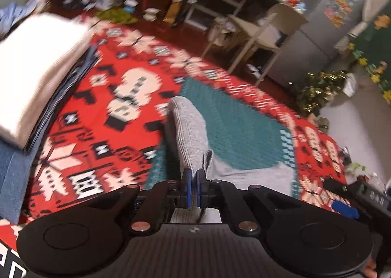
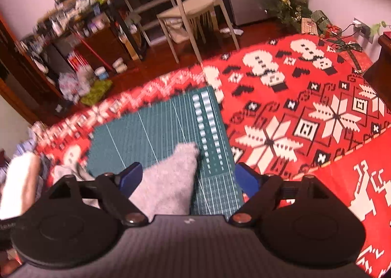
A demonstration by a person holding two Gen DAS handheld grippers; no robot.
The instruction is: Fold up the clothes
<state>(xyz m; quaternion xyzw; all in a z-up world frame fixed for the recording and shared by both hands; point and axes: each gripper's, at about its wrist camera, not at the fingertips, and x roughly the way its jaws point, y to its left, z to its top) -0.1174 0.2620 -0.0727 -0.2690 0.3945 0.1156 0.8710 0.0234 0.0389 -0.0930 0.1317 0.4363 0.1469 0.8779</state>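
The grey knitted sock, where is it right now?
The grey knitted sock is pinched in the shut left gripper, draped over the green cutting mat; the open right gripper straddles its other end.

Grey ribbed garment (image 1: 189,131), green gridded cutting mat (image 2: 156,131), red snowflake-patterned cloth (image 2: 305,112), white folded stack (image 1: 36,65)

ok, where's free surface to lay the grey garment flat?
Most of the green cutting mat ahead of the grey garment is bare, bordered by the red patterned cloth, which is open too. Crowded near the stack of folded clothes. Left tool grips the garment; right tool is open.
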